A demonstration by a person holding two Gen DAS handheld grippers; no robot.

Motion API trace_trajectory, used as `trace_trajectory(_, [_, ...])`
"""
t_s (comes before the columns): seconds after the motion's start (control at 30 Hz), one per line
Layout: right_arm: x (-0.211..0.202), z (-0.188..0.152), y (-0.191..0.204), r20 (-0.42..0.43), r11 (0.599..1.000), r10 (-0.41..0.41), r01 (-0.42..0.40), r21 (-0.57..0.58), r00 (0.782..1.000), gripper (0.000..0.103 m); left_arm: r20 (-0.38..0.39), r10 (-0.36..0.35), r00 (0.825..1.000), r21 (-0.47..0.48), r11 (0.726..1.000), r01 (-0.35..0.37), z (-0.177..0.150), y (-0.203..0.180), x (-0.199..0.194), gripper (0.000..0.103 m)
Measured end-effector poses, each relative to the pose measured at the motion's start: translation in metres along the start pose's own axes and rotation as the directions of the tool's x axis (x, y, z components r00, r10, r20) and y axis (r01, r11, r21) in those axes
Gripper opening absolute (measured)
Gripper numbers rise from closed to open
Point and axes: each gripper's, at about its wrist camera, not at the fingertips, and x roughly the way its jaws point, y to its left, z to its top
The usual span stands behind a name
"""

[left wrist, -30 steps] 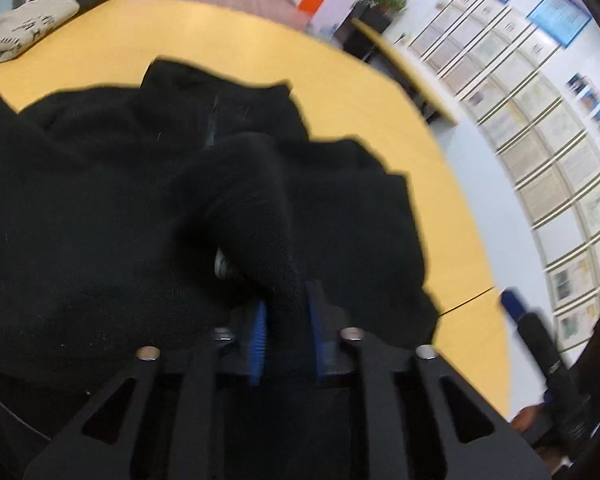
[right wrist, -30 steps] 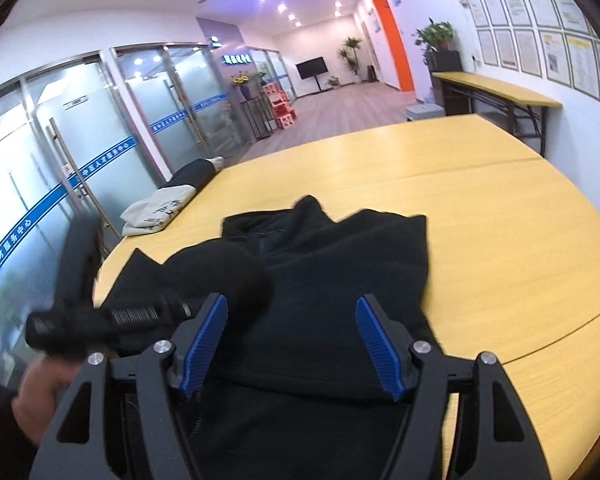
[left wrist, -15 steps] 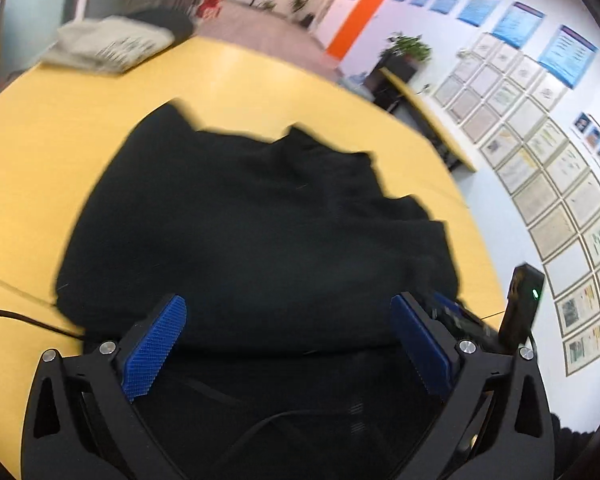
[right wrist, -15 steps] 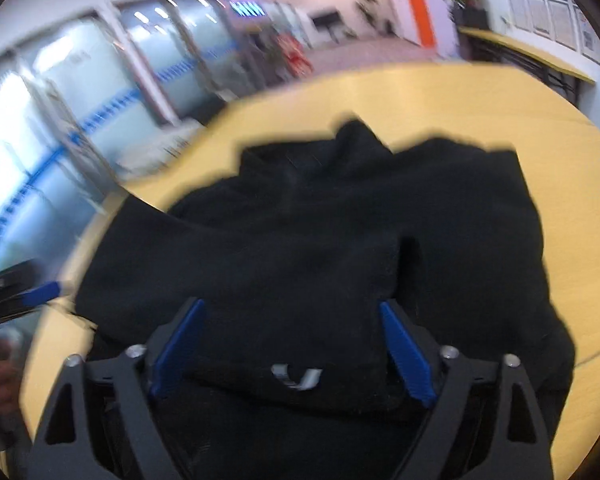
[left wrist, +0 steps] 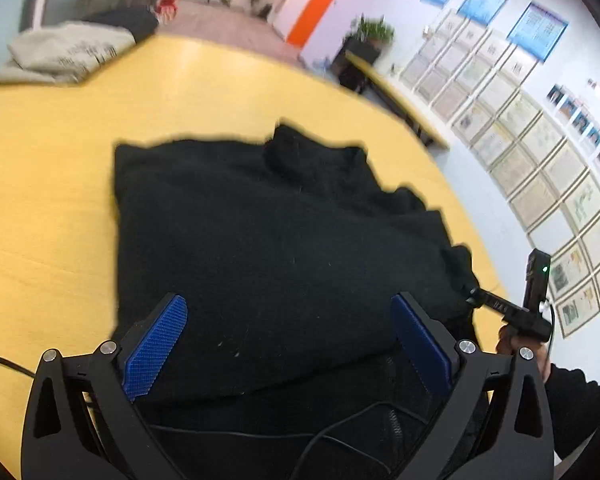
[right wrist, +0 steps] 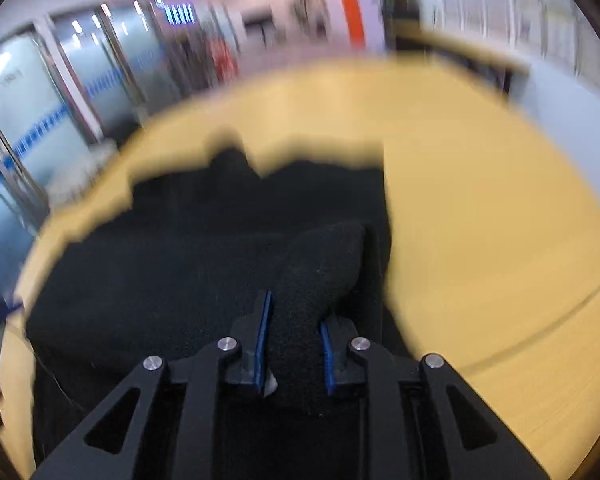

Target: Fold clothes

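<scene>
right gripper (right wrist: 294,344) pinching black garment (right wrist: 204,264) | left gripper (left wrist: 296,344) spread above it

Upper left: folded beige garment (left wrist: 66,54) on yellow table (left wrist: 44,208). Upper right: potted plant (left wrist: 370,34), framed certificates (left wrist: 540,160) covering the wall.

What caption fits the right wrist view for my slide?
Right gripper shut on a fold of the black sweater, lying on the yellow table.
</scene>
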Motion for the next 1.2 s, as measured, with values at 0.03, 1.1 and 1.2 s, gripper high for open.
trace_trajectory(0.03, [0.002,-0.006,0.004,0.004,1.000,-0.007,0.008,-0.023,1.000,0.022,-0.016,-0.001,1.000,0.020,1.000,0.002,-0.001,-0.001,0.007,0.102])
trace_trajectory(1.1, [-0.179,-0.109,0.005,0.238,0.966,0.063,0.001,-0.260,0.969,0.073,0.114,0.201,0.973,0.122,0.969,-0.214,-0.156,0.014,-0.191,0.102])
trace_trajectory(1.2, [-0.227,-0.151,-0.019,0.250,0.967,0.045,0.021,-0.255,0.967,0.074,0.141,0.225,0.964,0.102,0.965,-0.240,-0.197,0.007,-0.249,0.103])
